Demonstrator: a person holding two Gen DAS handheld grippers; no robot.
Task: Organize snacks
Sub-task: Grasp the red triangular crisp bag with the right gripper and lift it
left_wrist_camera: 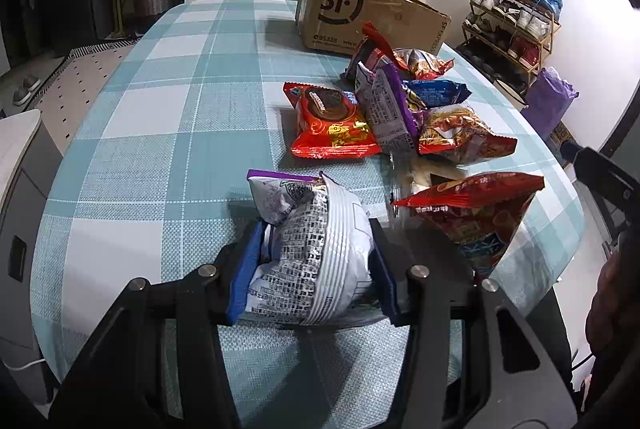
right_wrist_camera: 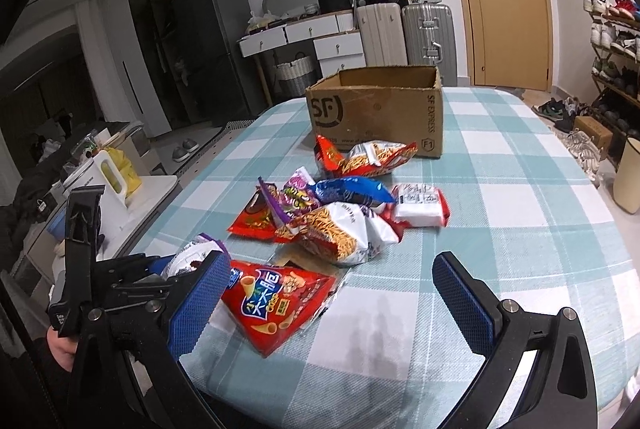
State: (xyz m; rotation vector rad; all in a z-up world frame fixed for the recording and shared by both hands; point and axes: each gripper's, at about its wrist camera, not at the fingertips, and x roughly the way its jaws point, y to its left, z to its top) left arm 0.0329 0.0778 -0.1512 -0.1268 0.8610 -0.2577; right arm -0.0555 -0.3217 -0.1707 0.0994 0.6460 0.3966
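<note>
In the left wrist view, a white and purple snack bag [left_wrist_camera: 308, 249] is being pinched at its near end by the blue pads of the left gripper [left_wrist_camera: 310, 277], whose jaws are being held narrowly apart against the crumpled foil. Its long axis is being pointed away from the camera and leftward, the purple seal farthest.

In the right wrist view, the right gripper [right_wrist_camera: 332, 305] is being held wide open over the checked tablecloth [right_wrist_camera: 520, 229], with nothing gripped; a red cone-snack bag [right_wrist_camera: 276, 305] is lying just beside its left pad. The cardboard box [right_wrist_camera: 376, 109] is standing beyond the snack pile.
</note>
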